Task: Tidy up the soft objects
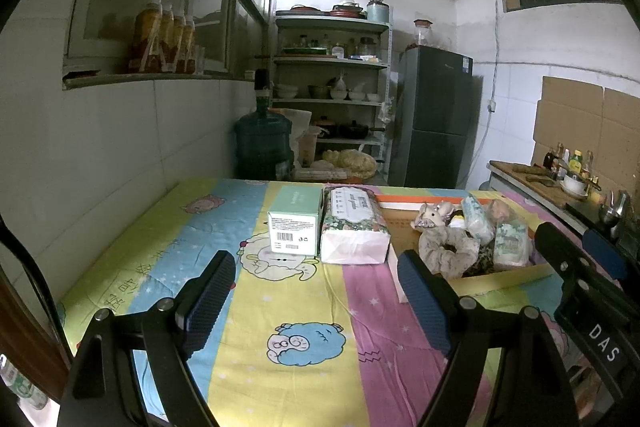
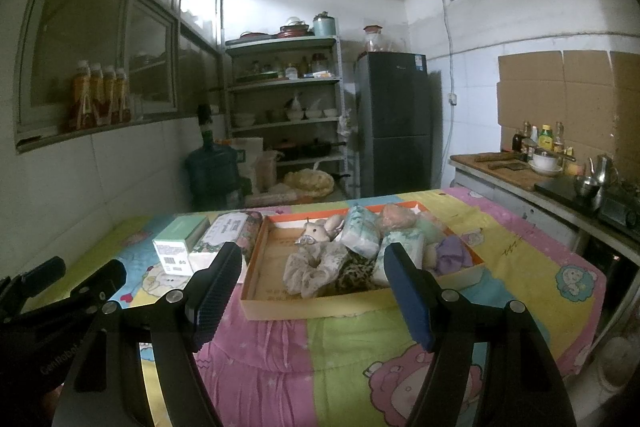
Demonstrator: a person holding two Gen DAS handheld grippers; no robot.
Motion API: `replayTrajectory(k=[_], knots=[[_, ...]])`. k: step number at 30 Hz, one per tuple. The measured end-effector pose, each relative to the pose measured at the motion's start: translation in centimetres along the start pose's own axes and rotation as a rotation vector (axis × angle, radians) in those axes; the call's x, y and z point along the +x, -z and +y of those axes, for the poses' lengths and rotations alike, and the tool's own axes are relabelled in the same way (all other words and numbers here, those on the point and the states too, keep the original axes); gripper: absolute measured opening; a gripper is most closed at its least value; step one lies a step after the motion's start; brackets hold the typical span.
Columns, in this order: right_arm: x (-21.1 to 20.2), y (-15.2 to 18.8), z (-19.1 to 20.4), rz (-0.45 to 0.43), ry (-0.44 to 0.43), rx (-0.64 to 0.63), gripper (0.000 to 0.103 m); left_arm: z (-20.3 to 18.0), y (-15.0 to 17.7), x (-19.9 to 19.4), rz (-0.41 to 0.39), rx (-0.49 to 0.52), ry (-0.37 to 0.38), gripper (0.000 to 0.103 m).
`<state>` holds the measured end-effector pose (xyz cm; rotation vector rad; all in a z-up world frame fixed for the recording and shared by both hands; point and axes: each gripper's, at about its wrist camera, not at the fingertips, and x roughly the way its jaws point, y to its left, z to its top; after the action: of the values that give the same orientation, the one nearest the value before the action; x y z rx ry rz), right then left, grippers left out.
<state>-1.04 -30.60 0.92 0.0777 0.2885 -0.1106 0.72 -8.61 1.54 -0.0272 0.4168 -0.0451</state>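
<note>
A shallow cardboard tray (image 2: 320, 307) with an orange rim holds several soft things: a lace scrunchie (image 2: 308, 267), a small plush mouse (image 2: 320, 229), tissue packs (image 2: 360, 231) and a purple scrunchie (image 2: 452, 251). The tray also shows in the left wrist view (image 1: 500, 277), with the scrunchie (image 1: 448, 251). Left of it lie a floral tissue pack (image 1: 354, 227) and a green box (image 1: 294, 223). My left gripper (image 1: 320, 299) is open and empty, short of the box and pack. My right gripper (image 2: 312, 291) is open and empty, in front of the tray.
The table carries a colourful cartoon cloth (image 1: 304, 343). A wall runs along the left. Behind the table stand a water jug (image 1: 262, 143), a shelf rack (image 1: 332, 87) and a fridge (image 1: 434, 119). A counter with bottles and pots (image 2: 560, 171) is at the right.
</note>
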Motion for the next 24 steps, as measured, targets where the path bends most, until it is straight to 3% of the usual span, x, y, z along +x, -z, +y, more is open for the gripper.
replayTrajectory(k=[24], knots=[[0.1, 0.07, 0.09, 0.0, -0.002, 0.001, 0.075, -0.39, 0.16, 0.02, 0.0, 0.005, 0.004, 0.083]])
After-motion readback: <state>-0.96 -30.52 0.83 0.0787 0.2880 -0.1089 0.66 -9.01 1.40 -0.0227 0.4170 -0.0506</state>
